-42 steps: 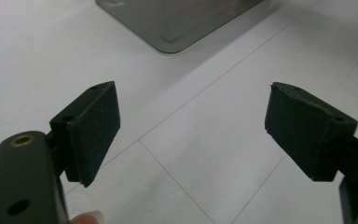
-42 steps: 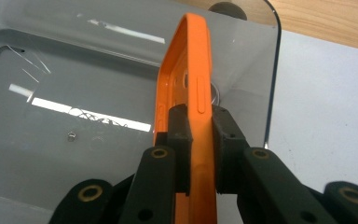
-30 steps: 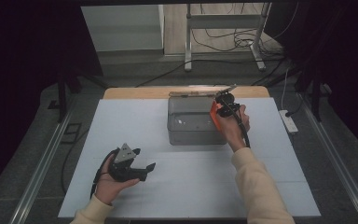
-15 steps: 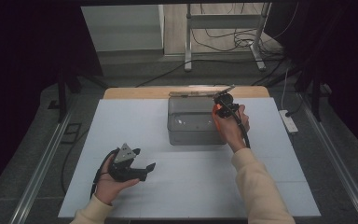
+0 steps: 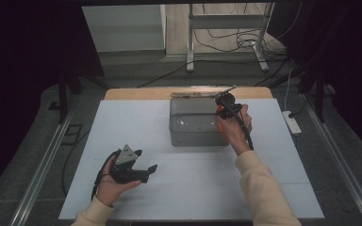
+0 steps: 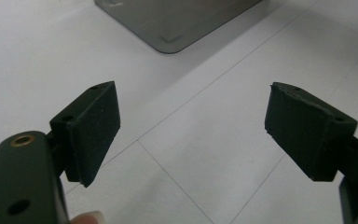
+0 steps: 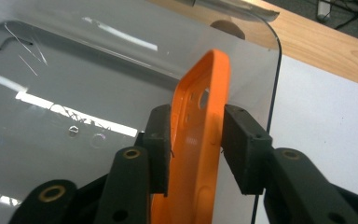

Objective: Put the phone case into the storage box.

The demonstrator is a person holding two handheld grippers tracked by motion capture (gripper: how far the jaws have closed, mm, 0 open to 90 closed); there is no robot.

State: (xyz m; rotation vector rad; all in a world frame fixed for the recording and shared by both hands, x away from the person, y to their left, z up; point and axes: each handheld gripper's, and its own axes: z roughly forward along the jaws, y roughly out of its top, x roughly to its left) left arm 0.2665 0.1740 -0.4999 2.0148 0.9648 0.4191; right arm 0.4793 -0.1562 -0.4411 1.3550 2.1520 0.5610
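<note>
A grey box [image 5: 193, 123] with a clear glossy lid [image 7: 74, 93] sits at the back middle of the white table; its near corner [image 6: 177, 28] lies ahead in the left gripper view. An orange plastic piece [image 7: 200, 93] with small holes stands on edge at the box's right side [image 5: 219, 113]. My right gripper [image 5: 222, 109] hangs over that side. Its jaws [image 7: 196, 140] have just been opening; the orange piece stands between them, and the pads flank it without squeezing. My left gripper [image 5: 145, 161] rests in a hand at the front left, jaws [image 6: 191, 135] wide apart and holding nothing.
White sheets [image 5: 179, 188] cover the table, and a wooden strip [image 5: 136, 93] runs along its far edge. A power strip [image 5: 293, 122] lies on the floor at the right. A metal stand [image 5: 226, 28] and cables are behind the table. Rails [image 5: 42, 165] run along both sides.
</note>
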